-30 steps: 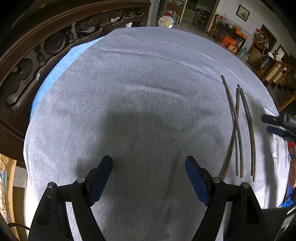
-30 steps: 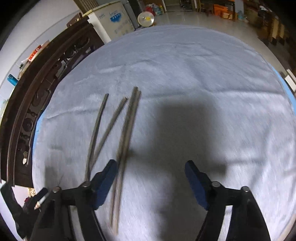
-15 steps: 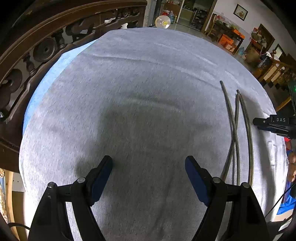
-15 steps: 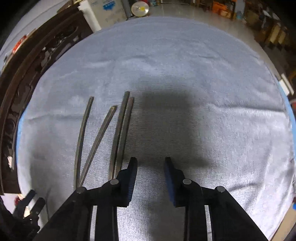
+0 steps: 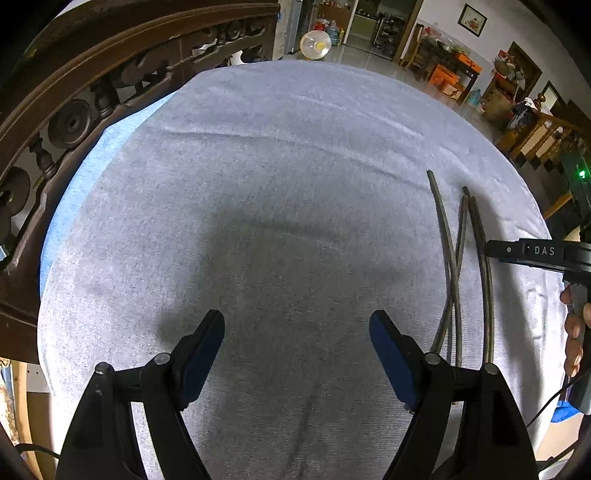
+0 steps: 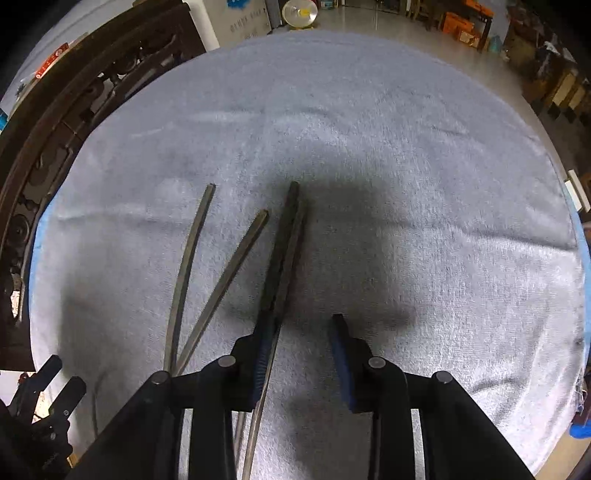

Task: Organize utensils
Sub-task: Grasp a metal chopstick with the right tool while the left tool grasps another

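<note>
Several dark chopsticks lie on a grey towel (image 6: 406,184). Two of them cross (image 6: 192,254), and a close pair (image 6: 286,251) lies just to their right. My right gripper (image 6: 303,319) points down at the towel with its jaws narrow and opening slightly. Its left finger (image 6: 264,339) rests over the pair, one stick runs along that finger's inner edge, and the right pad stands apart from it. In the left wrist view the chopsticks (image 5: 452,258) lie to the right of my left gripper (image 5: 295,325), which hangs wide open over bare towel.
A carved dark wooden rail (image 5: 92,103) curves along the table's left side. Blue cloth (image 5: 92,155) shows under the towel's edge. A hand (image 5: 574,332) holds the right tool at the right edge. Beyond the table are a fan (image 6: 299,13) and furniture.
The right gripper's jaws went from wide to narrow. It then shifted left, and its left finger now lies on the close pair of chopsticks. The left gripper drifted a little and stayed open.
</note>
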